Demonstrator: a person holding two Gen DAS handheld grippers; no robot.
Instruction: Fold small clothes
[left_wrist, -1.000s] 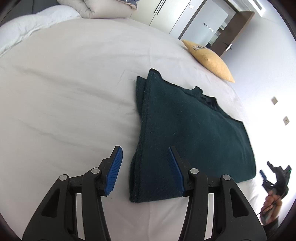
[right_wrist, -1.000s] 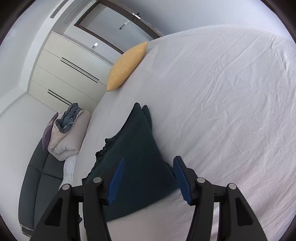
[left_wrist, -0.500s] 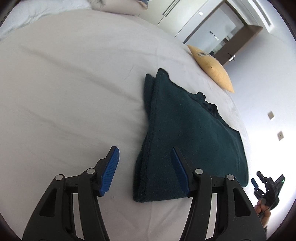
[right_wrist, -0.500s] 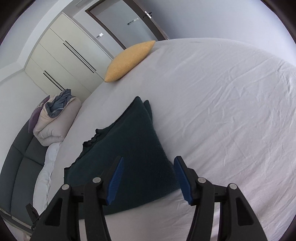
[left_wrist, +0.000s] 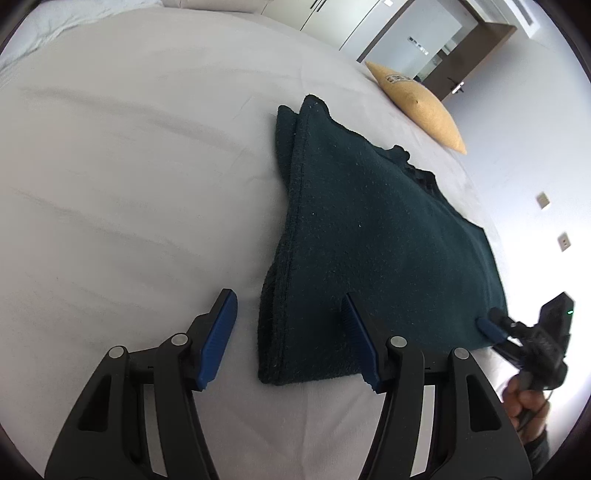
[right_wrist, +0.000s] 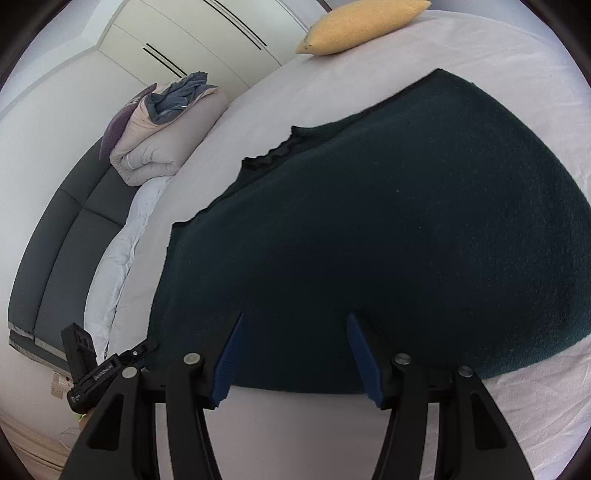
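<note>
A dark green garment (left_wrist: 369, 240) lies folded flat on the white bed (left_wrist: 129, 184). My left gripper (left_wrist: 288, 297) stands open astride its near left corner, and the blue pads do not press the cloth. In the right wrist view the garment (right_wrist: 369, 221) fills most of the picture. My right gripper (right_wrist: 295, 318) hangs low over its near edge, its jaws closing a little with cloth below the gap and nothing gripped. The right gripper (left_wrist: 491, 326) also shows at the garment's near right corner, with a person's hand (left_wrist: 524, 402) behind it. The left gripper (right_wrist: 147, 347) shows at the other corner.
A yellow pillow (left_wrist: 424, 107) lies at the far edge of the bed, beyond the garment. A folded duvet with clothes on top (right_wrist: 166, 147) rests on a dark sofa (right_wrist: 62, 240) beside the bed. White cupboards and a door stand behind.
My right gripper has swung in close to the garment's near edge, which now fills its view. My left gripper has sunk slightly toward the corner, its jaws a little wider.
</note>
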